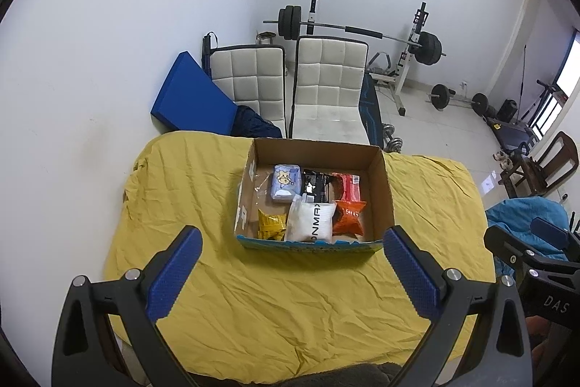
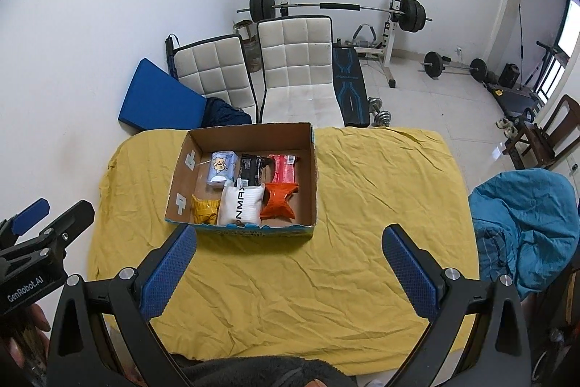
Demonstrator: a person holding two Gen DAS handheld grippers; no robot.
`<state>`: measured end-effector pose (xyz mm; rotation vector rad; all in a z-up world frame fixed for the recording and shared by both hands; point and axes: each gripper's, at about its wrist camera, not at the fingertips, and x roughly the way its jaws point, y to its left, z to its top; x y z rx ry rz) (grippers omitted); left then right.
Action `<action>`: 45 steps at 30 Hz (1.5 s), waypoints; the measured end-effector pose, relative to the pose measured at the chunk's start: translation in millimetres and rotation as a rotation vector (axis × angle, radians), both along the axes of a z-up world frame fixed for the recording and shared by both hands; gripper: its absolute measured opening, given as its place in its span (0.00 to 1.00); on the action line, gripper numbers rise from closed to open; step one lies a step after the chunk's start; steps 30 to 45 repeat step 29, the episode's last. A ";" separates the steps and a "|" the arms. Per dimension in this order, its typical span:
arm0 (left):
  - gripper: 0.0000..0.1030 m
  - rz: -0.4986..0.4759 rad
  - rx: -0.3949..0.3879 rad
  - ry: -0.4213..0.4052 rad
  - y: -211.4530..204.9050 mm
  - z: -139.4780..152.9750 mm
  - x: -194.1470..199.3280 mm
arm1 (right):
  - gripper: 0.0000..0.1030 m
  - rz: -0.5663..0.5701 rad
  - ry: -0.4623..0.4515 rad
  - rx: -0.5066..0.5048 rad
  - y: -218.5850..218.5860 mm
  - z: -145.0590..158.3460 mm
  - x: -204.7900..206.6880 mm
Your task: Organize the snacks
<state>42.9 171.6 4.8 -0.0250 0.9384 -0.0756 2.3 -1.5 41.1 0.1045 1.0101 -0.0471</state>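
Note:
An open cardboard box (image 1: 384, 184) (image 2: 314, 169) stands at the far side of the yellow-covered table (image 1: 290, 296) (image 2: 362, 242). Inside lie several snack packs: a light blue pack (image 1: 286, 183) (image 2: 222, 168), a black pack (image 1: 317, 185) (image 2: 252, 170), a red pack (image 1: 349, 187) (image 2: 284, 167), a yellow pack (image 1: 271, 223) (image 2: 203, 208), a white pack (image 1: 310, 218) (image 2: 241, 204) and an orange pack (image 1: 348, 215) (image 2: 280, 201). My left gripper (image 1: 291, 263) is open and empty, held back from the box. My right gripper (image 2: 290, 260) is open and empty too, near the box's front.
Two white padded chairs (image 1: 326, 86) (image 2: 293, 68) and a blue cushion (image 1: 188, 93) stand behind the table. A barbell rack (image 1: 409, 53), weights and a bench fill the far room. A blue jacket (image 2: 522, 223) lies on a chair at the right.

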 end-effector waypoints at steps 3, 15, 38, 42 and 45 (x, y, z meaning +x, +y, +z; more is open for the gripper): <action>1.00 -0.006 -0.003 0.000 -1.2 0.4 0.3 | 1.00 -0.009 -0.003 -0.002 -1.4 0.5 -1.8; 1.00 -0.025 -0.004 -0.001 -6.2 1.0 -0.8 | 1.00 -0.047 -0.019 -0.012 -11.5 2.3 -7.5; 1.00 -0.038 -0.016 0.001 -9.6 3.5 -1.4 | 1.00 -0.062 -0.023 -0.016 -14.9 3.9 -9.3; 1.00 -0.038 -0.016 0.001 -9.6 3.5 -1.4 | 1.00 -0.062 -0.023 -0.016 -14.9 3.9 -9.3; 1.00 -0.038 -0.016 0.001 -9.6 3.5 -1.4 | 1.00 -0.062 -0.023 -0.016 -14.9 3.9 -9.3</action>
